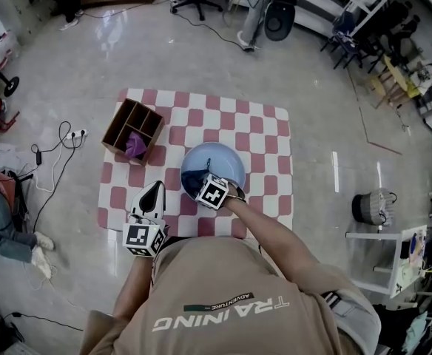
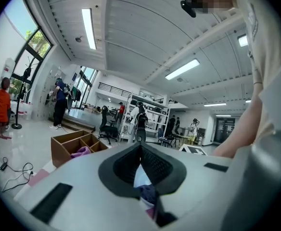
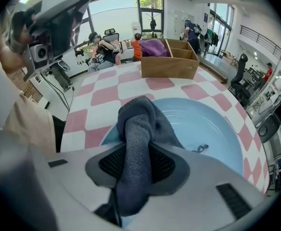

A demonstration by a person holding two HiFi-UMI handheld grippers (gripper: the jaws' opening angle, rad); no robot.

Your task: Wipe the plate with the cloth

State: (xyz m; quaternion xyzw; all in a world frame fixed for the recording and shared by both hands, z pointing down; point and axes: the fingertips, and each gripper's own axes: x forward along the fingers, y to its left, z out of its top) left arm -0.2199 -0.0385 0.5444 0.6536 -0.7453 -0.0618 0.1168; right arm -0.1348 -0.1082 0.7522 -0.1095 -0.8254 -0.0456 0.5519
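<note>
A light blue plate (image 1: 220, 161) lies on the pink-and-white checkered mat (image 1: 268, 135). My right gripper (image 1: 201, 184) points steeply down over the plate's near left part, shut on a dark blue-grey cloth (image 1: 193, 178). In the right gripper view the cloth (image 3: 136, 124) runs up between the jaws and bunches onto the plate (image 3: 212, 129). My left gripper (image 1: 154, 195) hovers level at the mat's near left, left of the plate, with its jaws together and nothing in them. In the left gripper view its tips (image 2: 140, 148) meet.
A wooden compartment box (image 1: 133, 130) with a purple cloth (image 1: 135, 147) in it stands at the mat's far left corner, also in the right gripper view (image 3: 172, 64). Cables and a power strip (image 1: 75, 134) lie on the floor to the left. A basket (image 1: 371, 206) stands right.
</note>
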